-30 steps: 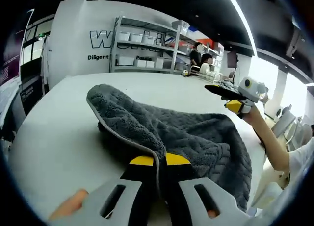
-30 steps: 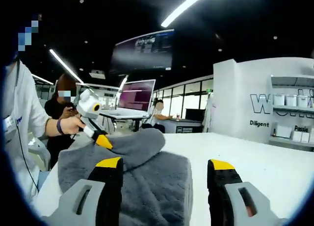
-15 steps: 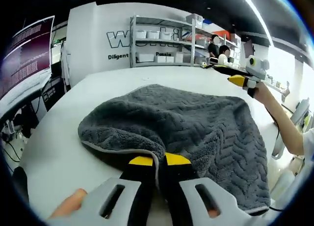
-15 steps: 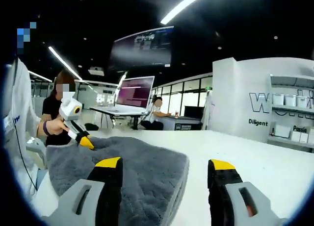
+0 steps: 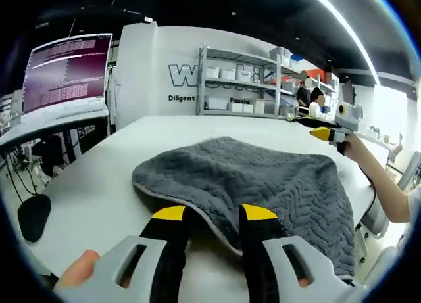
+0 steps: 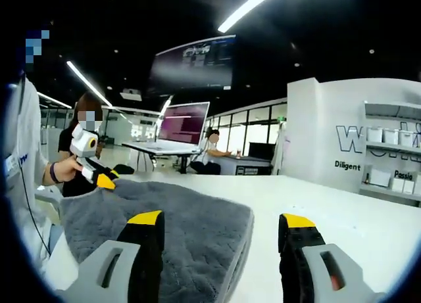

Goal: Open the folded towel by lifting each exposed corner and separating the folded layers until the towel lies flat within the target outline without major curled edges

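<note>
A dark grey plush towel with a chevron-stitched weave and pale piped edge [image 5: 263,185] lies spread on the broad white surface [image 5: 99,185], its near edge rumpled into a low hump toward the left.

In the left gripper view, the left hand-held gripper [image 5: 214,213], black with yellow tips on grey arms, has its jaws spread apart, and the towel's pale-edged near corner hangs loose in the gap between them, not pinched. A fingertip [image 5: 77,279] of the person shows at the lower left. At the far right of this view the right hand-held gripper [image 5: 321,133] is held up over the towel's far edge by a hand [image 5: 347,146] with a bare forearm.

In the right gripper view, the right hand-held gripper [image 6: 222,219] is spread wide and holds nothing; the towel [image 6: 184,224] lies under and beyond its left jaw, while the bare surface [image 6: 355,217] runs off to the right. At the left, the left hand-held gripper [image 6: 103,181] sits at the towel's far corner, gripped by a hand [image 6: 64,168].

Behind stand a grey metal shelf rack with white bins [image 5: 240,83], a white wall with dark lettering [image 5: 191,76] and a large screen showing purple text [image 5: 66,63].
</note>
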`<action>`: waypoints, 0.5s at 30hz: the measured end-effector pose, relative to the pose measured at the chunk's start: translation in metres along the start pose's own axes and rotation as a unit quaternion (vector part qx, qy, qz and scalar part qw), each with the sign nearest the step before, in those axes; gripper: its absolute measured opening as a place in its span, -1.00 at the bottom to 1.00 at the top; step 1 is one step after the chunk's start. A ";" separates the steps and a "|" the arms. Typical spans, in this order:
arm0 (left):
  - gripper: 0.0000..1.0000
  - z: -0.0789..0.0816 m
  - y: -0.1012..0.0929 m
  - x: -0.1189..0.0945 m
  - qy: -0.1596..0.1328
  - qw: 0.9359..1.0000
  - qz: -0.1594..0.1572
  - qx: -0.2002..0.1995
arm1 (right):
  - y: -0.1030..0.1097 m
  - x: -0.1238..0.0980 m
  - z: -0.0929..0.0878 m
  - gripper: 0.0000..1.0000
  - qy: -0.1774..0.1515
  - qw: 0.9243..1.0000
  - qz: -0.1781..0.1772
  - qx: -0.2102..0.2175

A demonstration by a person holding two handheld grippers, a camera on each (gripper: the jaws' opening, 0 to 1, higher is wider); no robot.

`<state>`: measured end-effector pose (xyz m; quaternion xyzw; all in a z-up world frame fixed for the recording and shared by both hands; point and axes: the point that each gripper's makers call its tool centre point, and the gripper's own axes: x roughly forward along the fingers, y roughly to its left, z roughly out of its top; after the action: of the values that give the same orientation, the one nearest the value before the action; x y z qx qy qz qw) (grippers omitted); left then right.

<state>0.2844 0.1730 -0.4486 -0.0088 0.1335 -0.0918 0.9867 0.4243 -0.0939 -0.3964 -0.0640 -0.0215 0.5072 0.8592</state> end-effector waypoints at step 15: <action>0.71 0.011 -0.027 0.002 0.010 0.995 -0.088 0.045 | 0.019 -0.001 -0.019 0.67 0.044 0.997 0.053 0.043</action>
<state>0.2845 0.1458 -0.4373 0.0246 0.1378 -0.1846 0.9728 0.4096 -0.0871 -0.4176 -0.0505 0.0419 0.5487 0.8334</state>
